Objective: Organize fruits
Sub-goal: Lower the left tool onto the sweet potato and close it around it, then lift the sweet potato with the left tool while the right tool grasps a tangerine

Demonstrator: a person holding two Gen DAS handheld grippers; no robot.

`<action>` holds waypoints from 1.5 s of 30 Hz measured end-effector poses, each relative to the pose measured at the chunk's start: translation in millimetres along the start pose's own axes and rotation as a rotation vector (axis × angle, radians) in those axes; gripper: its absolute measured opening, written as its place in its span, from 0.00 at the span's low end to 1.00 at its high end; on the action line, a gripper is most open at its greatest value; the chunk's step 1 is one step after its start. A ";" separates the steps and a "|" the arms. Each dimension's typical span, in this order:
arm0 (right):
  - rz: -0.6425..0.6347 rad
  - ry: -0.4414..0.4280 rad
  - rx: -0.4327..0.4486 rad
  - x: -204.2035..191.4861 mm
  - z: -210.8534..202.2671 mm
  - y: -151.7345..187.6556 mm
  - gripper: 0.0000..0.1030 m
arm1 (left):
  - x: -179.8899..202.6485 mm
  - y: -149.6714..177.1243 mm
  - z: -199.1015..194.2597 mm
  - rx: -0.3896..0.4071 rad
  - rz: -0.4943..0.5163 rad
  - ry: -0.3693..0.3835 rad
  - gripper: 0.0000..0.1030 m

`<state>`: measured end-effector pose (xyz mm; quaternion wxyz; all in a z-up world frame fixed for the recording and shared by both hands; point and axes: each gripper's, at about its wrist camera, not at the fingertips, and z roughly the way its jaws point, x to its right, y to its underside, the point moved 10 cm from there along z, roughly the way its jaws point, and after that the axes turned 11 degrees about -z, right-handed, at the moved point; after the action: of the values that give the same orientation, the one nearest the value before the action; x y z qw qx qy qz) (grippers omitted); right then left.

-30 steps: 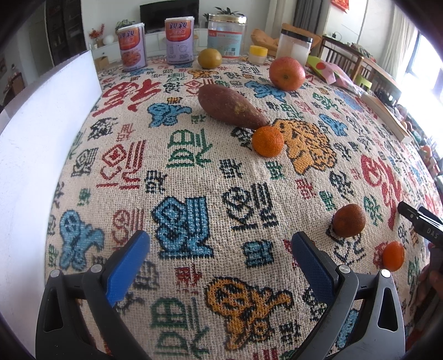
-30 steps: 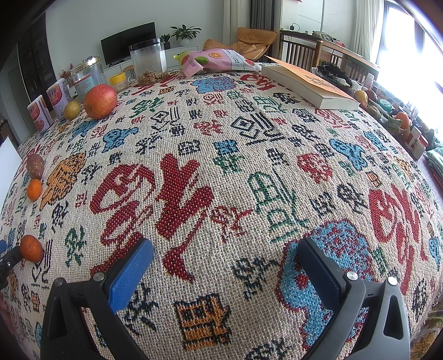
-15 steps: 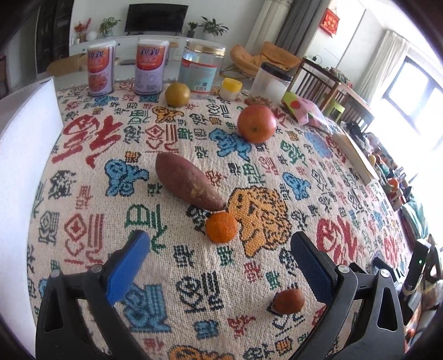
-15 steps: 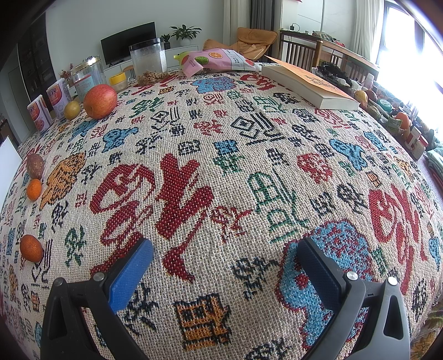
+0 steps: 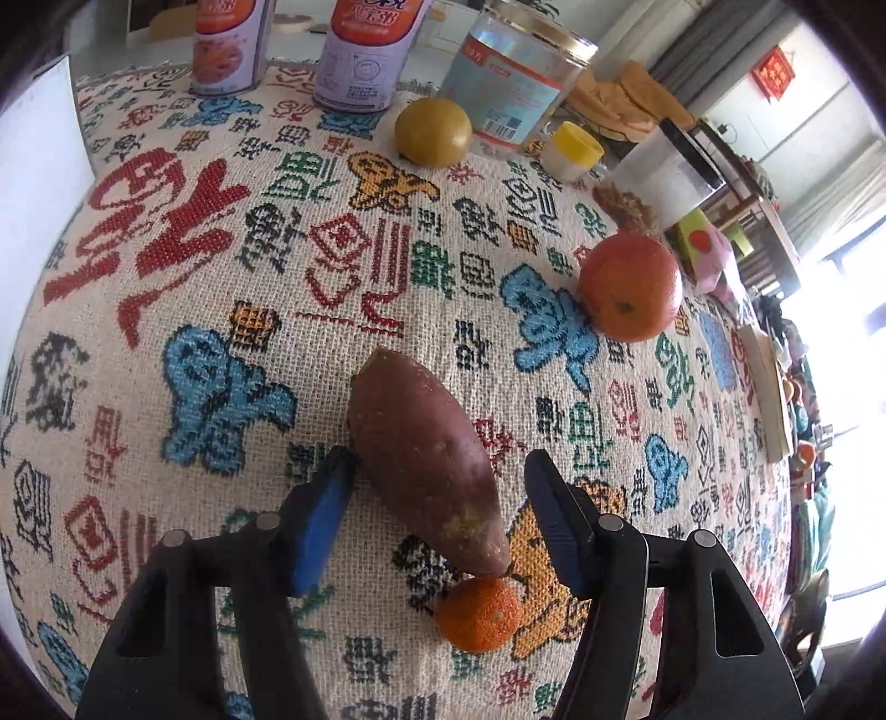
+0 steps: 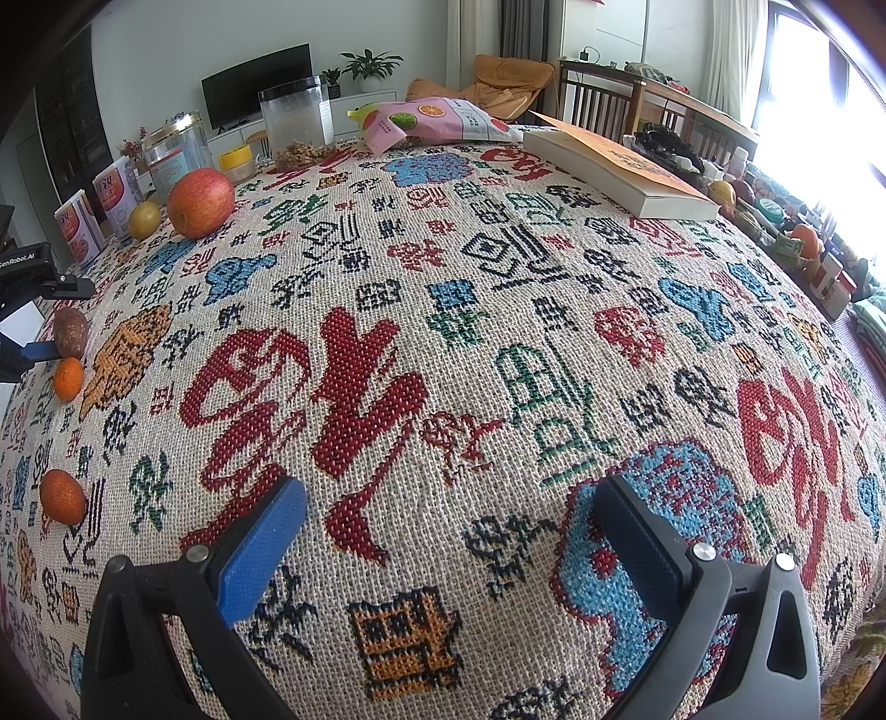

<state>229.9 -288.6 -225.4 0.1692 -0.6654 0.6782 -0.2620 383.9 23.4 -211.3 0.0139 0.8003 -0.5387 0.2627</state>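
My left gripper [image 5: 437,471] is open and straddles a purple sweet potato [image 5: 426,454] lying on the patterned tablecloth; its jaws stand on either side without pinching it. A small orange [image 5: 479,615] touches the potato's near tip. A red apple [image 5: 628,285] and a yellow-green fruit [image 5: 433,132] lie farther off. My right gripper [image 6: 448,498] is open and empty over bare cloth. In the right wrist view the apple [image 6: 200,202], the potato [image 6: 71,331], two small oranges [image 6: 67,378] [image 6: 62,497] and the left gripper's fingers [image 6: 33,350] show at the left.
Two cans [image 5: 227,44], a large jar [image 5: 515,83], a yellow-lidded pot [image 5: 573,150] and a clear canister [image 5: 659,183] stand along the far edge. A white board [image 5: 39,166] lies left. A book [image 6: 620,166] and a snack bag [image 6: 432,122] lie far right.
My left gripper has moved forward and down over the table and now brackets the sweet potato, with its jaws narrower than before. My right gripper has not moved.
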 end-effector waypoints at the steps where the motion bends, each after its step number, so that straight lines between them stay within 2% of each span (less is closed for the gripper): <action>1: 0.000 0.000 0.000 0.0 -0.1 -0.1 1.00 | -1.6 -0.1 -1.1 0.006 -0.004 0.003 0.60; 2: 0.000 0.000 0.000 -0.3 -0.2 -0.1 1.00 | -3.9 -1.3 -2.3 0.018 -0.004 0.002 0.50; 3: 0.000 0.000 0.000 0.0 0.1 0.0 1.00 | -5.4 -1.9 -2.1 0.022 0.000 0.005 0.48; 9: 0.000 -0.001 0.000 -0.1 0.0 0.0 1.00 | -6.8 -1.9 -11.1 0.069 0.045 0.014 0.46; 11: 0.000 0.000 0.000 -0.2 0.0 0.0 1.00 | -9.9 -3.3 -22.1 0.095 0.032 0.040 0.46; 14: 0.000 0.000 0.000 -0.4 -0.1 -0.1 1.00 | -18.8 -2.7 -44.2 0.136 0.021 0.070 0.39; 17: 0.000 -0.001 0.000 0.0 -0.1 0.0 1.00 | -27.2 2.6 -62.7 0.160 0.020 0.093 0.38; 24: 0.000 -0.001 0.000 -0.1 -0.1 0.0 1.00 | -42.9 41.1 -91.0 0.141 0.070 0.119 0.38; 35: 0.004 -0.008 0.003 -0.4 -0.8 -0.2 1.00 | -43.4 117.1 -136.3 0.077 0.238 0.145 0.38; 37: 0.035 -0.062 0.038 0.3 -6.7 -1.3 1.00 | -44.8 126.3 -138.6 0.054 0.256 0.148 0.38; 40: 0.099 -0.337 0.160 -20.6 -39.2 -10.9 1.00 | -43.4 142.4 -131.0 -0.009 0.318 0.122 0.38; 42: -0.001 -0.433 0.202 -47.7 -64.2 -10.0 1.00 | -40.8 152.4 -121.1 -0.021 0.387 0.072 0.38; 45: -0.195 -0.444 0.154 -88.2 -78.6 7.1 0.99 | -34.2 158.5 -109.4 0.018 0.473 0.010 0.38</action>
<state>183.7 -191.1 -176.7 0.3382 -0.7541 0.5351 -0.1752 192.1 19.6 -173.3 -0.0524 0.6506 -0.7088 0.2676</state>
